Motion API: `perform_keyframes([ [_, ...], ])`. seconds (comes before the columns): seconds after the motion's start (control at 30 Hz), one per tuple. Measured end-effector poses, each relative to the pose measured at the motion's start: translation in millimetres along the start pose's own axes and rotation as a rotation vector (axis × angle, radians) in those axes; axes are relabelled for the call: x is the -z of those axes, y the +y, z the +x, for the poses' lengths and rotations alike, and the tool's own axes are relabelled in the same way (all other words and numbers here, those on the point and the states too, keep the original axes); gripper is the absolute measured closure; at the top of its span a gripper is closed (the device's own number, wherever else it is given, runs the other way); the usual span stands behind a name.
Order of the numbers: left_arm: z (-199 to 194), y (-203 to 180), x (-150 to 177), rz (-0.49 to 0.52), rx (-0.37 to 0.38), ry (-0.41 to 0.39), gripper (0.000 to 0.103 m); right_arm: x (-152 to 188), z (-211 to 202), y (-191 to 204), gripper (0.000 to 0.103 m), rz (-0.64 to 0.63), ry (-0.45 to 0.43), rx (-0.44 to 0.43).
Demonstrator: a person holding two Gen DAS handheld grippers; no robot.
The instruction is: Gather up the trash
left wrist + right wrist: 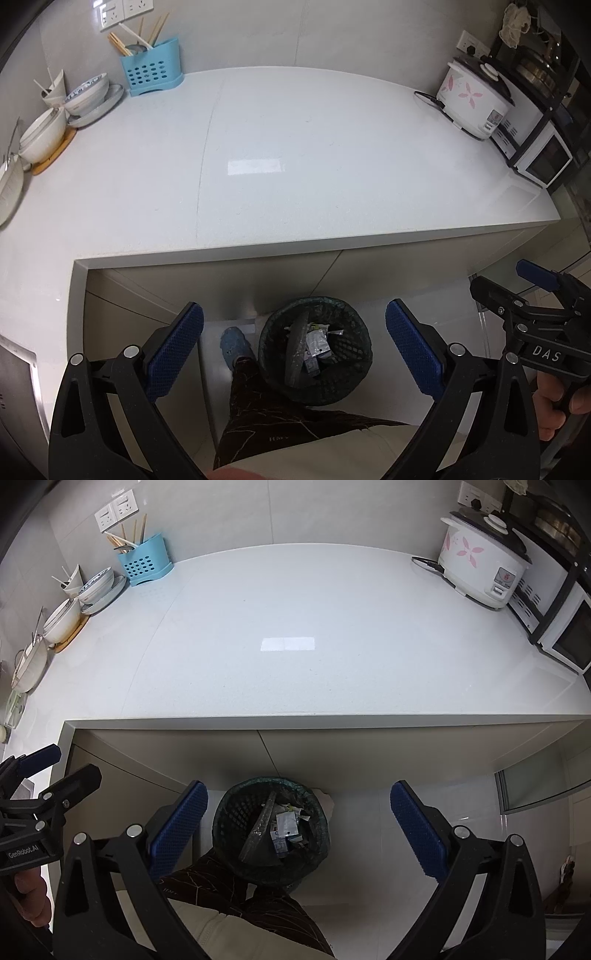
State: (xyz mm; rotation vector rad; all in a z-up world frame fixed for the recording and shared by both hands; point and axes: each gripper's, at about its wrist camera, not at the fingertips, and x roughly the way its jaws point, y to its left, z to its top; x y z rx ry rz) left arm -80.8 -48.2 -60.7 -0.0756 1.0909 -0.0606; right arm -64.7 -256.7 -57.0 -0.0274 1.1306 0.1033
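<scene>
Both of your grippers hang over the floor in front of the white bench [295,155], looking down. The left gripper [294,350] has its blue-padded fingers [177,345] spread wide apart with nothing between them; the right gripper [299,829] likewise holds its fingers [415,829] wide apart and empty. The dark mesh trash bin [347,373] stands on the floor below and between your left fingers, nearer the right-hand one; in the right wrist view the same bin [231,812] sits between the fingers, closer to the left-hand one. Inside it lie crumpled wrappers [286,825] and a long grey flat piece [258,829] leaning along the wall. Beyond your fingers, a rice cooker [480,572] and a blue utensil holder [151,70] stand at the far edge of the bench. Your leg and shoe [232,345] are just beside the bin.
</scene>
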Motion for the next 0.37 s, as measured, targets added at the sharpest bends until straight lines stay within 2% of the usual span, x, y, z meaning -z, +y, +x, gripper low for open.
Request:
perform_keyframes([
  [0.37, -1.4, 3.9, 1.5, -0.007, 0.012, 0.003, 0.006, 1.9, -2.5, 3.0, 0.008, 0.001, -0.005, 0.002],
])
